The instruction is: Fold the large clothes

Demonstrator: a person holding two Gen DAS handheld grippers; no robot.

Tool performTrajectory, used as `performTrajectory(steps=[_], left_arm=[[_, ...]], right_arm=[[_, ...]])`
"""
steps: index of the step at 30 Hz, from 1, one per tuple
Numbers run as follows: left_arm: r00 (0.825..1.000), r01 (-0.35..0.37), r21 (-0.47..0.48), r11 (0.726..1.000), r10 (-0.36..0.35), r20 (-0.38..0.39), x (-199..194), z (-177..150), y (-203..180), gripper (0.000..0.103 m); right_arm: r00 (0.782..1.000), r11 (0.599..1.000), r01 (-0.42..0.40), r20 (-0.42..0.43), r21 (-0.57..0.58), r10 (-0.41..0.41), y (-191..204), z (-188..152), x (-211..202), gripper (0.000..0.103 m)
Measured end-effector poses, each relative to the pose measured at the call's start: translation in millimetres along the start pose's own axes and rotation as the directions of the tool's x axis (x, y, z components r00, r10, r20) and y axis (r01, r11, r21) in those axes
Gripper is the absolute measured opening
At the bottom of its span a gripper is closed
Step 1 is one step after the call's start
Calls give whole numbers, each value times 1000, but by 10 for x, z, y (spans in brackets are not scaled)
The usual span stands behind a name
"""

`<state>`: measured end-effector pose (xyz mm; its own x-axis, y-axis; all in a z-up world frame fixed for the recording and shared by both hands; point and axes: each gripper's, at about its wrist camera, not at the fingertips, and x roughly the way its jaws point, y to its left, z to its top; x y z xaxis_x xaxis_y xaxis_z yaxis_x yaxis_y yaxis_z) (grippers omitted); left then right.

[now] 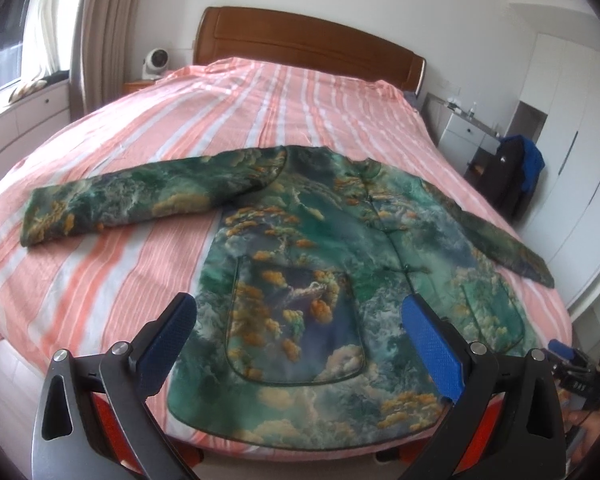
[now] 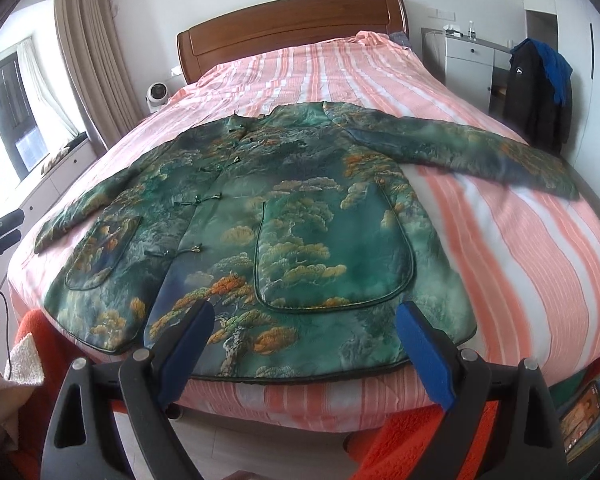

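Observation:
A green jacket with an orange and blue landscape print (image 1: 320, 248) lies flat and face up on the bed, both sleeves spread out to the sides, knot buttons closed down the front. It also shows in the right wrist view (image 2: 284, 216). My left gripper (image 1: 300, 320) is open and empty, hovering over the jacket's hem near the left pocket. My right gripper (image 2: 306, 324) is open and empty, hovering over the hem below the right pocket. Neither gripper touches the cloth.
The bed (image 1: 260, 100) has a pink and white striped cover and a wooden headboard (image 2: 292, 24). A dark coat (image 2: 540, 92) hangs on a chair at the right. A white drawer unit (image 2: 468, 68) stands behind it. A small fan (image 1: 154, 62) sits left of the headboard.

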<state>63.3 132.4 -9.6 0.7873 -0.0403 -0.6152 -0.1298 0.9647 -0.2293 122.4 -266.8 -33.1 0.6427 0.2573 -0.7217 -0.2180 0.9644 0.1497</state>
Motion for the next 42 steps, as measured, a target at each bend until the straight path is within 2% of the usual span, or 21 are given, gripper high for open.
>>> performTrajectory(steps=[14,42], left_arm=[[999,-42,16,999,42,-26,84,-14,-6,102],[999,-47,45,998,48,-17,50,-33,-22,102]], right_arm=[[1000,1000,7,-4,-12,-7,18,-2,10,91],[1000,1000,-1,-1,-12,1,37,-15,4,91]])
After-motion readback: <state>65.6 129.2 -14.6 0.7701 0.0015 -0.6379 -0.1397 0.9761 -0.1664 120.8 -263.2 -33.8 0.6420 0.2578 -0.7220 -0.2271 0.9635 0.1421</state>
